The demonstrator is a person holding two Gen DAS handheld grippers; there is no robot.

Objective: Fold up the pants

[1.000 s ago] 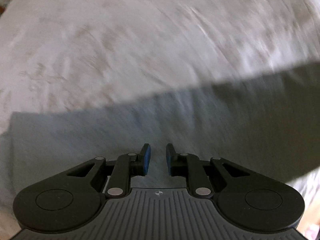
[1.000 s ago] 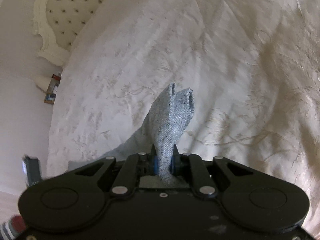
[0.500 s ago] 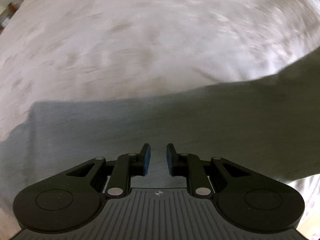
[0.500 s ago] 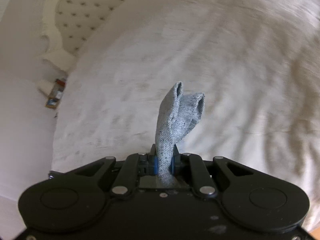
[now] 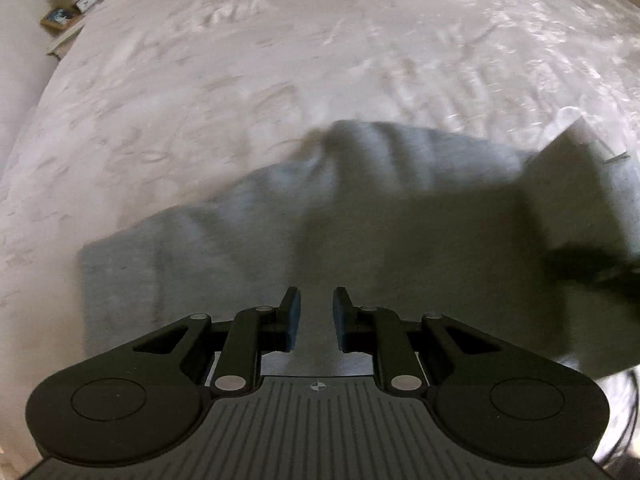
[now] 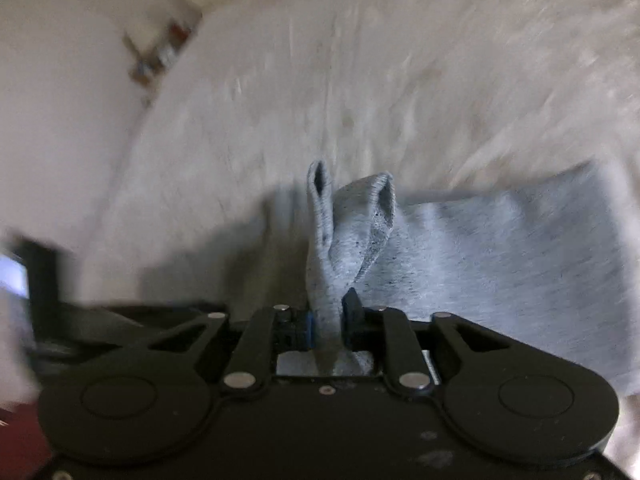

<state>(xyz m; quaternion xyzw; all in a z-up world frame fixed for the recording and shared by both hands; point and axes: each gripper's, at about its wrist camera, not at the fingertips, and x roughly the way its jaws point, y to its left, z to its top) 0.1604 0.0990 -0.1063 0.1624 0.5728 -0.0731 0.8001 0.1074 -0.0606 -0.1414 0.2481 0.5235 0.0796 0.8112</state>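
Grey pants (image 5: 360,232) now bunched, folded over on bedspread (image 5: 280,60); right tongs (image 6: 329,316) still clamp hem, left tongs (image 5: 316,312) apart.

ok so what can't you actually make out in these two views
- Left wrist: right edge of the grey pants, hidden in shadow and cut off by the frame.
- Right wrist: the bedside shelf items, smeared by motion blur.
- Right wrist: fabric below the right gripper, hidden by its body.
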